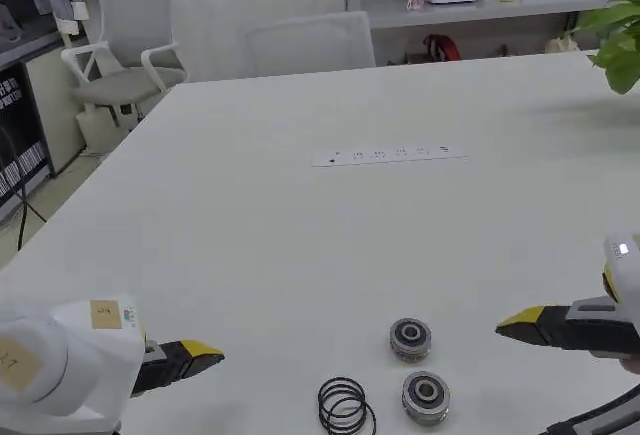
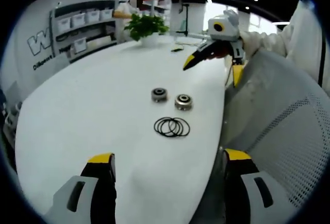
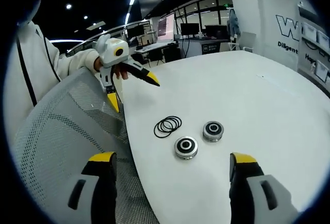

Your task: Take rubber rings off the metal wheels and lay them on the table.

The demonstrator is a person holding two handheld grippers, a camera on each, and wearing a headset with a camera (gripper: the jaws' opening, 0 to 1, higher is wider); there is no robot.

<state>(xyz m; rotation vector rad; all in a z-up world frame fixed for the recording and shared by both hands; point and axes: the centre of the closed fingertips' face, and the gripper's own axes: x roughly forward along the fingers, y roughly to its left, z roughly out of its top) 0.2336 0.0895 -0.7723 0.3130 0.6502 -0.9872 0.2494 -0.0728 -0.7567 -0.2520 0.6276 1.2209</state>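
Two metal wheels [image 1: 410,338] [image 1: 426,397] lie flat near the front edge of the white table [image 1: 300,235]. Several loose black rubber rings [image 1: 346,405] sit overlapped just left of the nearer wheel. In the left gripper view, my left gripper [image 2: 169,157] is open, with the rings [image 2: 171,126] and wheels [image 2: 159,94] [image 2: 183,101] ahead of it. My right gripper [image 3: 171,157] is also open and holds nothing, facing the wheels [image 3: 186,147] [image 3: 213,130] and rings [image 3: 167,125]. Both hover apart from the objects, one on each side.
A power socket strip [image 1: 388,155] is set into the middle of the table. Grey chairs [image 1: 130,45] stand at the far side, and a plant [image 1: 615,40] at the far right. A mesh chair back [image 3: 67,147] is close behind the table's front edge.
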